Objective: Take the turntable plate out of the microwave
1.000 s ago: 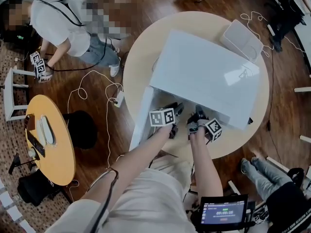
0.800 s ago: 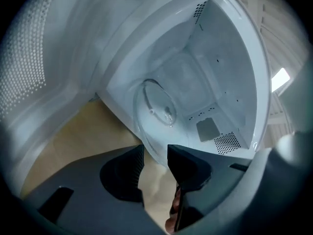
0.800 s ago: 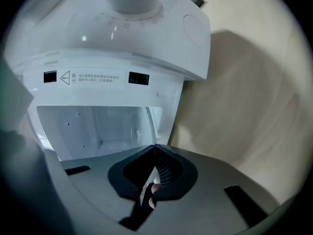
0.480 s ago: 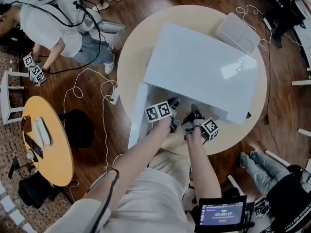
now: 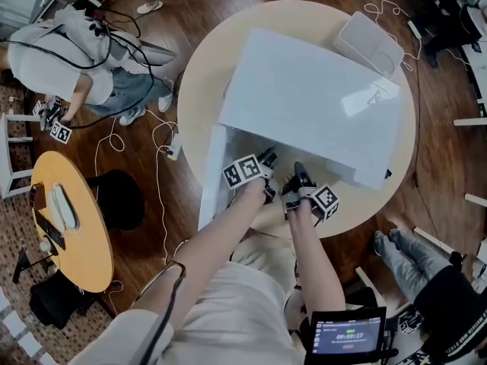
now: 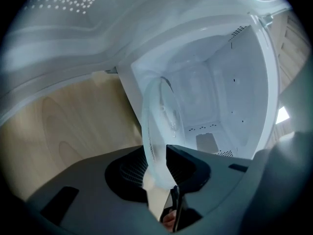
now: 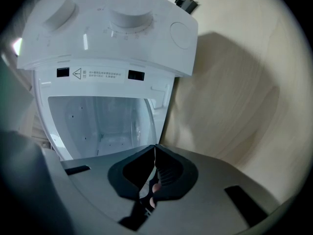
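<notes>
1. The plate [image 6: 160, 116] is a clear glass disc. Its rim looks thicker and whitish, and the white cavity shows through it.
2. It sits at the open mouth of the microwave [image 5: 312, 105], with its near edge towards the person.
3. The left gripper [image 6: 157, 168] has its jaws clamped on that near rim, and the glass fills the narrow gap.
4. The right gripper [image 7: 153, 150] faces the opening with its jaws fully together and nothing between them.

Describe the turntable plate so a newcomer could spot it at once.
A white microwave stands open on the round table. Before its cavity, the left claw pinches the plate. It is a clear glass disc, the only see-through thing there.
</notes>
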Available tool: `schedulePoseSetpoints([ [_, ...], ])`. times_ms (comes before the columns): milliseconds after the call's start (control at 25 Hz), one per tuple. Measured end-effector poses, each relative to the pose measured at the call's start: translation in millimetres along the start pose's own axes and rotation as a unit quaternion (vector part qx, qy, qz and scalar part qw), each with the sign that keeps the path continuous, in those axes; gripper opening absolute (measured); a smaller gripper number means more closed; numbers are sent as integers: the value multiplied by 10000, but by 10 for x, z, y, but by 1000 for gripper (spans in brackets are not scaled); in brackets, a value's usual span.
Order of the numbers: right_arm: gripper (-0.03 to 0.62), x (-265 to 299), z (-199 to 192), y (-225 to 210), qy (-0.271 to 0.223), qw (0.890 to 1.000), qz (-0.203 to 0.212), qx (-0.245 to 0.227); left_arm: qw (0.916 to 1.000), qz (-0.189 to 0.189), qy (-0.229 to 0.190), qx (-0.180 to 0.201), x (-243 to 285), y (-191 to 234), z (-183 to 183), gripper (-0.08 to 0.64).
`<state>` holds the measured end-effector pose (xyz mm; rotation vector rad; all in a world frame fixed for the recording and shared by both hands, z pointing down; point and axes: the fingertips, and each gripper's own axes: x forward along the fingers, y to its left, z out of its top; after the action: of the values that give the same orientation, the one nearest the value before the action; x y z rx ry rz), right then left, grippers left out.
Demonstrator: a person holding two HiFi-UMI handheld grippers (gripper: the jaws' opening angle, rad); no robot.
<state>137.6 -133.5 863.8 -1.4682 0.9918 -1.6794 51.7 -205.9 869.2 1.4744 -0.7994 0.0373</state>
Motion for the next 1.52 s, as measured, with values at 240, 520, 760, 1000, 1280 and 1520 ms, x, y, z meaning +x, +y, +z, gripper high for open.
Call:
schedulePoseSetpoints([
  [240, 6, -14, 60, 2, -16, 9999, 16, -112, 9994, -51, -8, -353, 30, -18, -43, 100],
  [520, 8, -46, 21, -1, 127, 9996, 216, -129, 9979, -251, 17, -596, -41, 11, -95, 87],
  [760, 107, -63, 67, 14, 149, 9971, 241, -704, 9967, -383, 41, -713, -89, 13, -112, 80],
  [1000, 186, 67, 226, 116, 11, 9972, 602, -437, 9954, -599, 157, -735, -136, -77, -105, 66],
  [1280, 184, 124, 241, 160, -28, 9965, 795, -240, 9920, -984, 273, -740, -220, -185, -101, 46],
  [1520, 56, 127, 250, 137, -131, 9958, 907, -89, 9892, -1209, 286, -776, -291, -306, -61, 37],
])
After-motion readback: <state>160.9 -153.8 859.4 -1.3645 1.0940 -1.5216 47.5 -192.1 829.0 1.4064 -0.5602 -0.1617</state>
